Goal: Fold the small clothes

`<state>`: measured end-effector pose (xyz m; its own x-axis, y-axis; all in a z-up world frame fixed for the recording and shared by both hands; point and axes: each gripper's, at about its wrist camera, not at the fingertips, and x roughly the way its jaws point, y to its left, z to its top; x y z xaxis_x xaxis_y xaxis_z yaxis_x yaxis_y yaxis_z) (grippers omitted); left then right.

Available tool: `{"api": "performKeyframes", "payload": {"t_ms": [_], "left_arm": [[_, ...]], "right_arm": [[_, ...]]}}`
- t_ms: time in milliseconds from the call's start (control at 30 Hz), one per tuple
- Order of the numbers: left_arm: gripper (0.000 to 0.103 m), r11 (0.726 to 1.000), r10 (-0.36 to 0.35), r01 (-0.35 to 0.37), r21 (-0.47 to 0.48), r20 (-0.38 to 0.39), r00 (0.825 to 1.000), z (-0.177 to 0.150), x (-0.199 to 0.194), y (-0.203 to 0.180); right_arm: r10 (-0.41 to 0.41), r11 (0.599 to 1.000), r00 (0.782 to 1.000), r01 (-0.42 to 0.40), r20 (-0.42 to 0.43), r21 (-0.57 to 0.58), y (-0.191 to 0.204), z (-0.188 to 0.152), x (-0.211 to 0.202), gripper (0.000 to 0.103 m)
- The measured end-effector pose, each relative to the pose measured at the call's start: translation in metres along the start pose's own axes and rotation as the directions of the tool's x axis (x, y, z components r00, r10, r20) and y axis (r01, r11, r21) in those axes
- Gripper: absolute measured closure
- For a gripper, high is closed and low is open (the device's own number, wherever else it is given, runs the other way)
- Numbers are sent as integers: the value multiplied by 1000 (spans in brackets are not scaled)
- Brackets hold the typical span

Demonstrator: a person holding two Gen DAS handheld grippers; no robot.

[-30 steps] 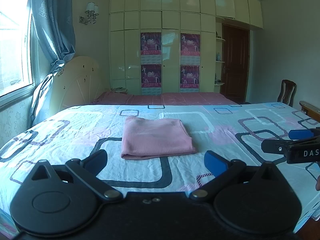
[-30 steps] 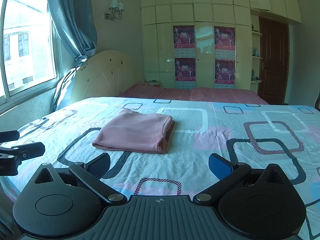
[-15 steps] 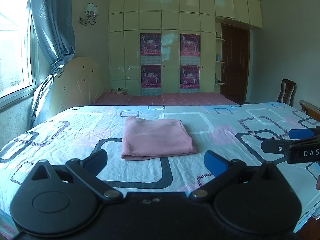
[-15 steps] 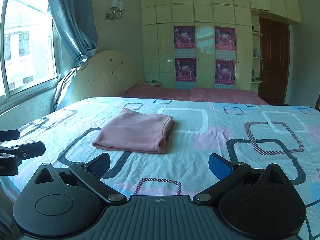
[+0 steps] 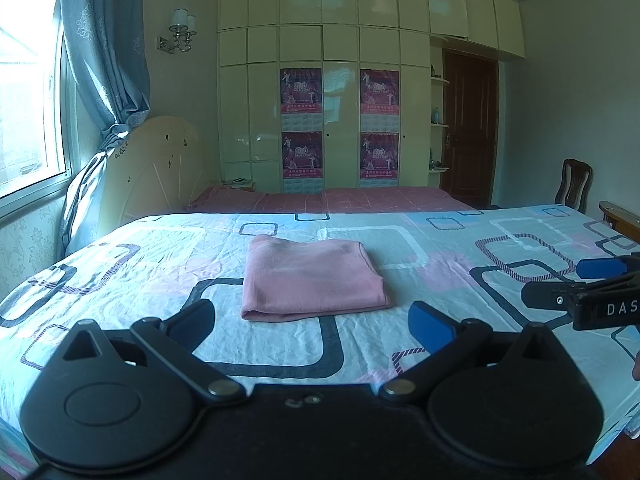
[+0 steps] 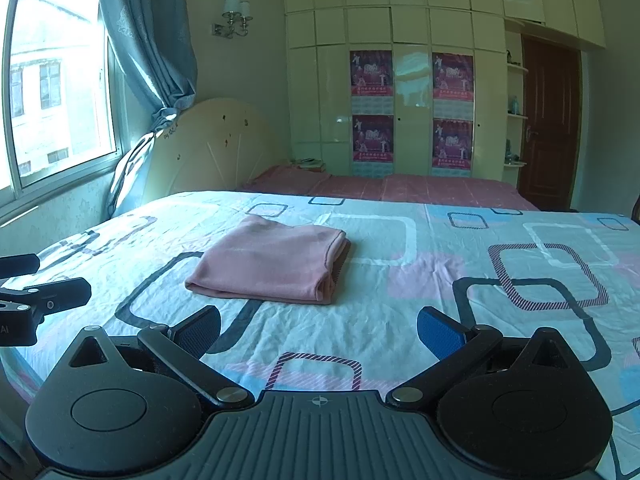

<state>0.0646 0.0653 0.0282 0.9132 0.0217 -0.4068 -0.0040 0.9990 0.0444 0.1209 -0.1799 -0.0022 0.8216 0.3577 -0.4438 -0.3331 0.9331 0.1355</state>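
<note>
1. Right now I see the pink cloth [image 5: 312,276] folded into a neat rectangle, lying flat on the bed [image 5: 120,264], roughly midway between its left and right edges and nearer the near edge than the far one
2. My left gripper [image 5: 312,322] sits low over the near edge of the bed, its jaws spread wide with nothing between them; the cloth lies just beyond the gap, not touched by either finger
3. My right gripper [image 6: 318,330] is also over the near edge, jaws spread wide and empty; from its camera the cloth [image 6: 272,260] lies ahead and a little to the left, with its stacked layers showing along the right side
4. From the left camera, the right gripper [image 5: 596,286] pokes in at the right border, one blue pad uppermost, hovering above the sheet well apart from the cloth
5. From the right camera, the left gripper [image 6: 36,284] shows at the left border, over the bed's left part
6. Beyond the far edge of the bed lies a second bed with a pink cover [image 6: 384,188], then a wall of pale cupboards [image 5: 340,80] carrying four posters, with a dark door [image 5: 470,128] to the right
7. A window [image 6: 56,80] with a blue curtain [image 6: 152,40] stands on the left, and a chair [image 5: 576,186] stands off the bed's far right corner
</note>
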Motion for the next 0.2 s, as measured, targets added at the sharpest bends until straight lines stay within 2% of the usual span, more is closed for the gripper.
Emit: {"api": "performKeyframes", "payload": {"t_ms": [200], "left_arm": [[1, 1000, 5, -5, -8, 0, 1000, 0, 0, 0]], "right_arm": [[8, 1000, 1000, -8, -3, -5, -3, 0, 1, 0]]}}
